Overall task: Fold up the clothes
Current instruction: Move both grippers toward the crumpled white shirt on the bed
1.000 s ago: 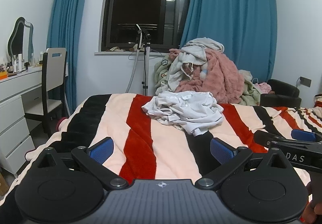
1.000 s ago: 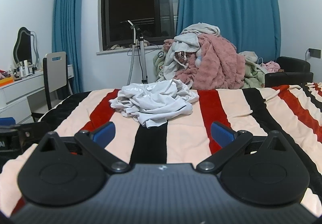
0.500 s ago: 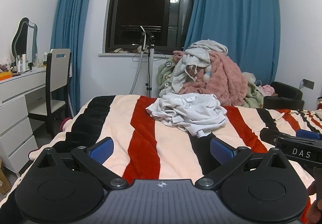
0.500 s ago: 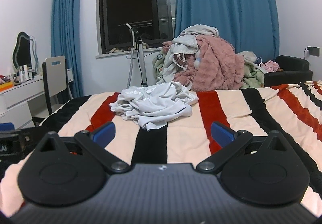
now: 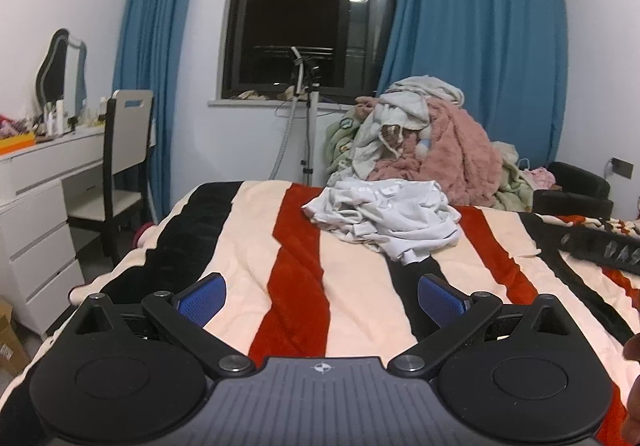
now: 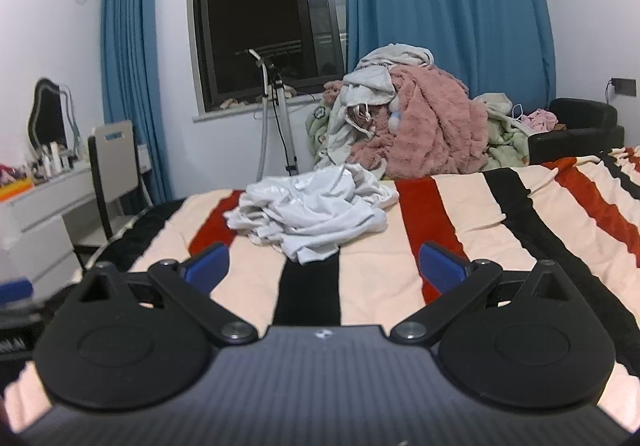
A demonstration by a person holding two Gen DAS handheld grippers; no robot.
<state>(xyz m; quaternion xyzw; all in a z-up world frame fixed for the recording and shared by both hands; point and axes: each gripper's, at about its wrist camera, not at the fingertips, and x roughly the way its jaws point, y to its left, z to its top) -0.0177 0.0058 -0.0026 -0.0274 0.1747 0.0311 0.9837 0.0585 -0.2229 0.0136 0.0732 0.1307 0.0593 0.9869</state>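
A crumpled white garment [image 5: 386,215] lies on the striped bed blanket [image 5: 248,246]; it also shows in the right wrist view [image 6: 312,207]. My left gripper [image 5: 322,300] is open and empty, held above the blanket well short of the garment. My right gripper [image 6: 324,266] is open and empty, also short of the garment, which lies just ahead between its blue pads. The right gripper's body [image 5: 600,246] shows at the right edge of the left wrist view.
A big heap of pink, grey and green clothes [image 5: 420,137] stands behind the bed's far edge. A white desk [image 5: 36,181] with a chair [image 5: 120,149] is at the left. A steamer stand [image 5: 306,117] is under the window. A black armchair [image 6: 576,133] is at the right.
Both grippers have risen and moved forward toward the white garment. The right gripper has moved up and further ahead in the left wrist view. Both stay open.
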